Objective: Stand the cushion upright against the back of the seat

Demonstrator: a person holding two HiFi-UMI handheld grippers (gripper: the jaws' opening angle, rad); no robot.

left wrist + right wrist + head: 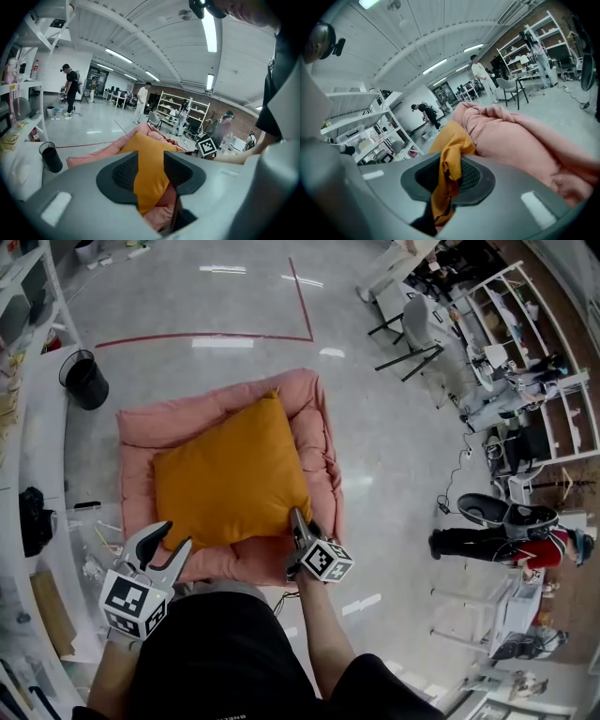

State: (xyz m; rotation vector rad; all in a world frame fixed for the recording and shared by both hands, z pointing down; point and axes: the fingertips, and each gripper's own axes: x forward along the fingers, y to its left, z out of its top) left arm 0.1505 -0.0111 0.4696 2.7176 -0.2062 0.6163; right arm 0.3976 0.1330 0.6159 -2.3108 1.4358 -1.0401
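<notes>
Orange cushion [230,474] corner pinched in right hand-held gripper [294,516]; left hand-held gripper [175,536] stands wide

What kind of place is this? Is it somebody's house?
Probably a lab or workshop, not a house: open shelves full of gear, office chairs, and red tape marking lines on a big shiny floor.
</notes>
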